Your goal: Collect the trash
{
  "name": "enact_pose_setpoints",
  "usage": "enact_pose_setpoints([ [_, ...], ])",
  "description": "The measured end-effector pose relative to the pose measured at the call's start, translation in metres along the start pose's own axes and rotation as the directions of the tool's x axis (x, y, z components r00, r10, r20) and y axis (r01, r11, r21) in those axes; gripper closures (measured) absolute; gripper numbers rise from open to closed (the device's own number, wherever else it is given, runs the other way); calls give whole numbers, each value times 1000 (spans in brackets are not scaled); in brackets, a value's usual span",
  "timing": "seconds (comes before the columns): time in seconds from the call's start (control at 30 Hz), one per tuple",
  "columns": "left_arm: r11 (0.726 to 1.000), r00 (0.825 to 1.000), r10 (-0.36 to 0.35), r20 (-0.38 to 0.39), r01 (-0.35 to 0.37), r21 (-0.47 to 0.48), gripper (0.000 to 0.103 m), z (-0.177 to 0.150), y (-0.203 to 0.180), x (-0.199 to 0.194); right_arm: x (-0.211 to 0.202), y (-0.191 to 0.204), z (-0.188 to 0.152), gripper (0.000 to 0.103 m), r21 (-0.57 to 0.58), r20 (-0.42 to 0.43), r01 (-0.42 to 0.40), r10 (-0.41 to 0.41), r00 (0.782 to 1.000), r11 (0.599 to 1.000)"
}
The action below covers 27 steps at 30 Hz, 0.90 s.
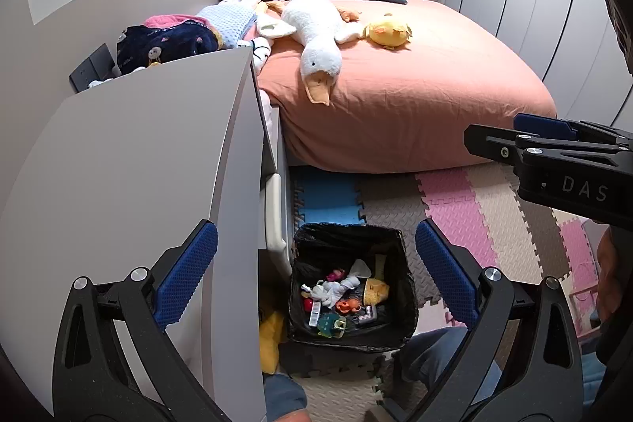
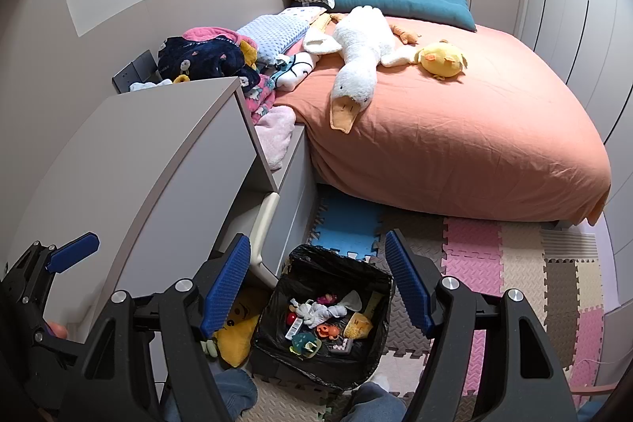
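A bin lined with a black bag (image 1: pixel 403 275) (image 2: pixel 368 279) stands on the floor mats below both grippers. It holds mixed trash (image 1: pixel 344 297) (image 2: pixel 324 321): crumpled white tissue, a yellow wrapper, small colourful bits. My left gripper (image 1: pixel 316 271) is open and empty above the bin, its left finger over the grey cabinet top. My right gripper (image 2: pixel 318 285) is open and empty above the bin. The right gripper also shows from the side in the left wrist view (image 1: pixel 554 153). The left gripper shows at the left edge of the right wrist view (image 2: pixel 59 263).
A grey cabinet (image 1: pixel 138 165) (image 2: pixel 158 165) stands left of the bin. A bed with a pink sheet (image 1: pixel 415 97) (image 2: pixel 455 129) carries a white goose plush (image 1: pixel 316 26) and a yellow chick plush (image 1: pixel 387 30). Clothes pile by the wall (image 2: pixel 209 54). A yellow plush (image 2: pixel 237 331) lies beside the bin.
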<state>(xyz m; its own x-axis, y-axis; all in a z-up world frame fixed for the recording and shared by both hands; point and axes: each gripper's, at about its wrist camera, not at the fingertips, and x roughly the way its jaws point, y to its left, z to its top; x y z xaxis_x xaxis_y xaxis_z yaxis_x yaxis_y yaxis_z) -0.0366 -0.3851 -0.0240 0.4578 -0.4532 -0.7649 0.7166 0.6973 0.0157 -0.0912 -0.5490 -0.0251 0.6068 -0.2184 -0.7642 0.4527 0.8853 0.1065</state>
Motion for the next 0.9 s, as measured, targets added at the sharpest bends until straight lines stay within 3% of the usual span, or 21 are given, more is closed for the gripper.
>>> enact_pose_setpoints([
  [0.9,1000,1000,-24,10,24,-11,6,-1,1,-1,0,3,1,32,0,-4,3,-3,1000,1000],
])
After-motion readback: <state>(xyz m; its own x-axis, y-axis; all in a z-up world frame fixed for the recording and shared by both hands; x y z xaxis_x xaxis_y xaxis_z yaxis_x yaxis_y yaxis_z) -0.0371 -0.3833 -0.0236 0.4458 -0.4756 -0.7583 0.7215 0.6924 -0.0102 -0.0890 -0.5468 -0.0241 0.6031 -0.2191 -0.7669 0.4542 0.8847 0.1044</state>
